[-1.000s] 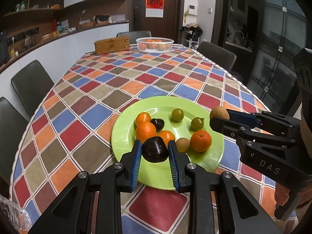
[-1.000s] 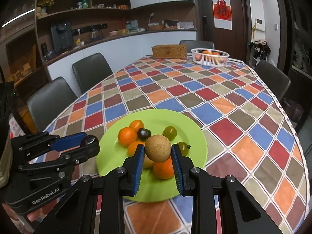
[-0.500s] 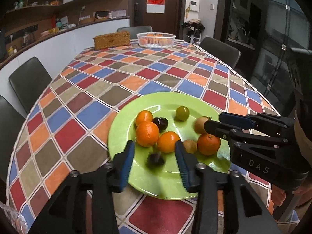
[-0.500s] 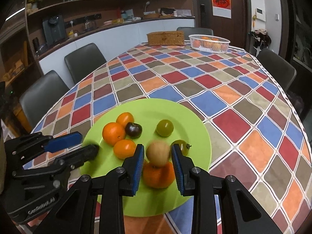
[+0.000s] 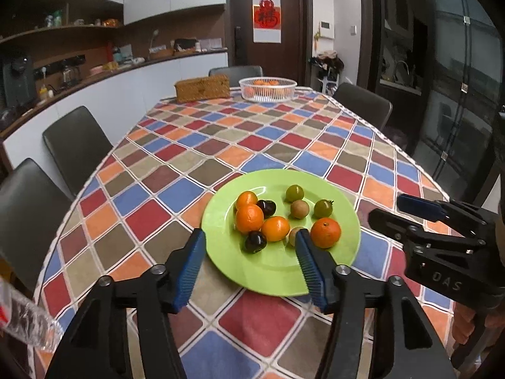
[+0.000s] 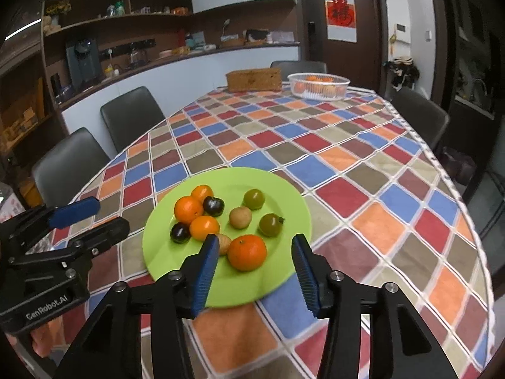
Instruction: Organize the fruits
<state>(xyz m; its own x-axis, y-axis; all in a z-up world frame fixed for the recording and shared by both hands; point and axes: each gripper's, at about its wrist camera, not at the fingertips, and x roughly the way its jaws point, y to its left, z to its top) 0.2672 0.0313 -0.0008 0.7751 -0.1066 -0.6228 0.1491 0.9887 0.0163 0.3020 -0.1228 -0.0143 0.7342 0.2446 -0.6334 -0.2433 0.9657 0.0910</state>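
Observation:
A green plate [image 5: 277,268] [image 6: 240,284] on the checked tablecloth holds several oranges, two dark plums, two green fruits and two brown ones. My left gripper [image 5: 249,236] hangs over the plate's near rim, its jaws opening with nothing gripped. A dark plum [image 5: 255,242] [image 6: 180,233] lies free on the plate below them. My right gripper [image 6: 255,240] is also opening above the near rim, empty, over a large orange [image 6: 247,252]. A round brown fruit [image 6: 240,217] [image 5: 300,209] rests mid-plate. Each gripper shows in the other's view: right gripper [image 5: 386,208], left gripper [image 6: 110,213].
At the table's far end stand a white basket [image 5: 267,88] [image 6: 318,86] with oranges and a wicker box [image 5: 202,87]. Dark chairs line both long sides. A crinkled clear plastic piece [image 5: 25,322] sits at the near left edge.
The left jaws let go of the dark plum and the right jaws let go of the brown fruit; both fruits now lie on the plate. Both grippers widened and drew back slightly.

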